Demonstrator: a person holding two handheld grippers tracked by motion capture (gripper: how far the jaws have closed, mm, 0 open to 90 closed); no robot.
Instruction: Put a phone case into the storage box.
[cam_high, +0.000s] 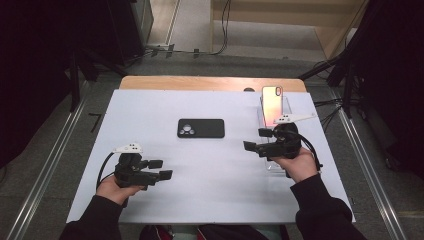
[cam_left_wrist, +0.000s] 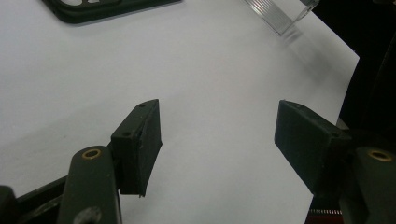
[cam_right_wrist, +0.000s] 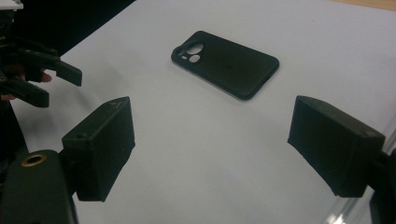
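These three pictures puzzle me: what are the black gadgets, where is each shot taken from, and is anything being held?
A person sits at a white table holding a hand-operated gripper in each hand. The high view looks down from above; the other two come from cameras riding on the grippers. The left gripper and the right gripper both have their fingers apart and hold nothing. A black phone case lies flat mid-table. A phone leans upright in a clear stand at the right, just behind the right gripper.
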